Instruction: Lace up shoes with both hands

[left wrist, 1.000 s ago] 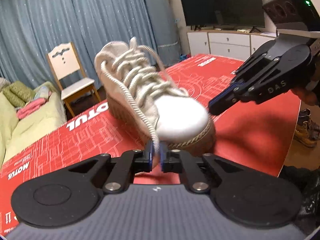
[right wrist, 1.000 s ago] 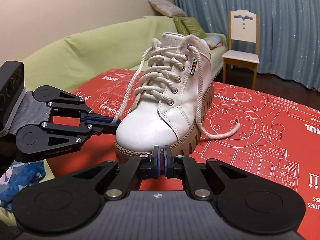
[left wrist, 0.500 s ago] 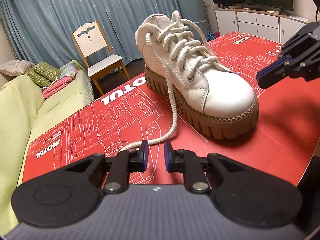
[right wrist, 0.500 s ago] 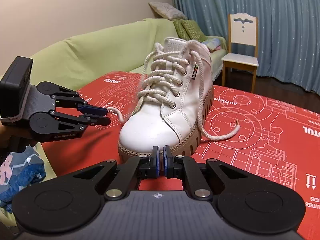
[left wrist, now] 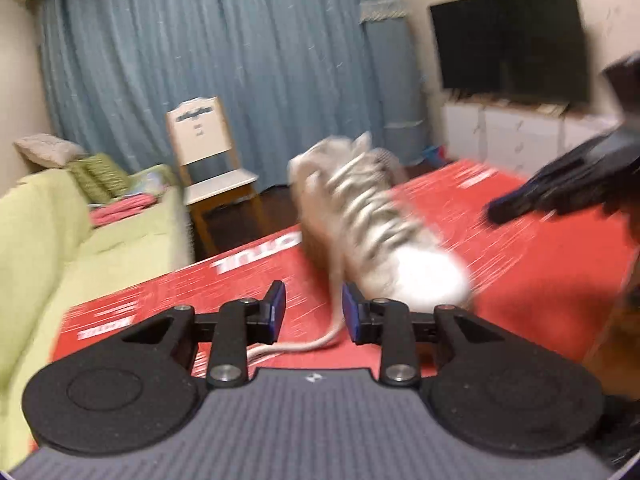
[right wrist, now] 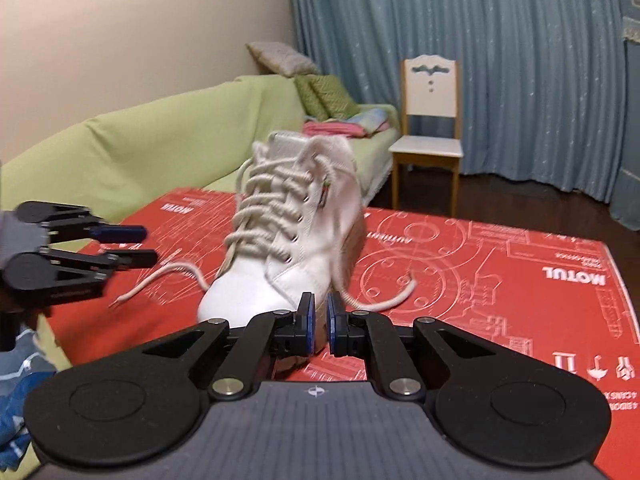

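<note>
We see the left gripper (left wrist: 313, 312) with its jaws spread wide and nothing clamped between them; a loose lace end (left wrist: 320, 344) hangs down through the gap and curls off toward our left finger, though the blur keeps us from telling whether it touches either pad. Straight ahead of this claw, a little to its right, stands the white boot (left wrist: 384, 240) on the red printed mat (left wrist: 168, 300), toe pointing roughly our way and smeared by motion. In the right wrist view the right gripper (right wrist: 319, 326) has its blue-padded fingers parted by only a narrow slit, with nothing held in it; the toe of the boot (right wrist: 288, 248) sits just beyond the tips, slightly to the claw's left, upright on the mat (right wrist: 500, 272). One lace end (right wrist: 160, 280) trails off the boot's far side toward the left gripper (right wrist: 138, 246), which hangs open off to the left, just short of that end. The other lace end (right wrist: 384, 300) lies looped on the mat just to the right of the right claw's tips.
</note>
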### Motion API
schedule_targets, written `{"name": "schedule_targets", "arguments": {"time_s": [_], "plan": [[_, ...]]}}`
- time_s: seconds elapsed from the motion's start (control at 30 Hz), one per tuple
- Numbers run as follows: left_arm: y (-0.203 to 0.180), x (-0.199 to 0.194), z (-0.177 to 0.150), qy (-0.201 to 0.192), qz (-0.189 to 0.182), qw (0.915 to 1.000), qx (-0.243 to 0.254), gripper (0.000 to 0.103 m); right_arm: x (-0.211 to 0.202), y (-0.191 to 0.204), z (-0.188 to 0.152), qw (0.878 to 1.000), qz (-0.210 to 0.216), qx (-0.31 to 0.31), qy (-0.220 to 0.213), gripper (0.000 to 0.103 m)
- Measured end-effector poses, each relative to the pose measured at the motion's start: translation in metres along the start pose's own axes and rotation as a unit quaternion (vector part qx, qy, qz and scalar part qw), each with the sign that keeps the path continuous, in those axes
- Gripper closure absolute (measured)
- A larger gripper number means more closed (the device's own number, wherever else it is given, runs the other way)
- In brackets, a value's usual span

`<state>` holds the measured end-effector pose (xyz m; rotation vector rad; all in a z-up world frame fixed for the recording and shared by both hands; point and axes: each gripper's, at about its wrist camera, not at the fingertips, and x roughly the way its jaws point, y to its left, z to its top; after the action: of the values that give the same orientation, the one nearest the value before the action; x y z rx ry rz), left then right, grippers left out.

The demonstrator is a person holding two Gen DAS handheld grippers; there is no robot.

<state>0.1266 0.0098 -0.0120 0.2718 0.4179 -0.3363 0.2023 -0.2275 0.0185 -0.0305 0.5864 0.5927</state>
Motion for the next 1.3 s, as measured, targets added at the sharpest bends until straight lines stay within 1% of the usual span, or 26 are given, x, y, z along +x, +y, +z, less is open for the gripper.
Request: {"name": "schedule_targets", "arguments": {"time_s": [0.13,0.23,0.33,0.4,0.43,0.47,0.57,0.63,0.77,0.97,1.13,1.2,1.27,1.3], "plan": [[-0.010,0.007,0.011,-0.013,-0.020,0.9996,0.015,0.075,0.006,0.000,0.005,1.000,0.015,0.006,0.001,0.093],[-0.010,0.026,0.017,-0.001,-0.040,0.9987,0.032,0.075,0.011,0.001,0.009,1.000,0.024,0.011,-0.006,0.093],[-0.008,0.043,0.022,0.004,-0.043,0.9985,0.034,0.075,0.015,0.001,0.015,0.999,0.042,0.006,-0.007,0.093],[-0.006,0.047,0.023,0.005,-0.049,0.9981,0.038,0.075,0.017,0.000,0.019,0.999,0.034,0.007,-0.012,0.094],[-0.005,0.050,0.023,0.005,-0.052,0.9979,0.040,0.076,0.017,-0.001,0.020,0.999,0.027,0.007,-0.016,0.091],[-0.005,0.052,0.024,0.005,-0.054,0.9976,0.041,0.076,0.018,-0.002,0.022,0.999,0.026,0.006,-0.018,0.089],[-0.002,0.059,0.026,0.006,-0.063,0.9969,0.047,0.076,0.021,-0.008,0.026,0.999,0.032,0.007,-0.020,0.089],[0.000,0.063,0.027,0.007,-0.069,0.9963,0.050,0.077,0.021,-0.007,0.028,0.999,0.027,-0.004,-0.027,0.088],[0.003,0.068,0.032,0.011,-0.090,0.9945,0.052,0.081,0.030,-0.008,0.032,0.999,0.042,-0.017,-0.015,0.088],[0.001,0.075,0.035,0.015,-0.103,0.9907,0.088,0.082,0.041,-0.004,0.038,0.998,0.043,-0.056,-0.005,0.088],[-0.002,0.081,0.038,0.022,-0.114,0.9870,0.111,0.083,0.049,0.001,0.040,0.994,0.052,-0.101,0.005,0.088],[-0.003,0.082,0.039,0.025,-0.116,0.9863,0.114,0.086,0.052,0.001,0.040,0.992,0.054,-0.113,0.010,0.088],[-0.003,0.083,0.039,0.027,-0.119,0.9857,0.116,0.095,0.055,0.003,0.041,0.991,0.055,-0.122,0.013,0.088],[-0.004,0.083,0.040,0.028,-0.120,0.9853,0.117,0.098,0.056,0.004,0.041,0.990,0.056,-0.127,0.015,0.088]]}}
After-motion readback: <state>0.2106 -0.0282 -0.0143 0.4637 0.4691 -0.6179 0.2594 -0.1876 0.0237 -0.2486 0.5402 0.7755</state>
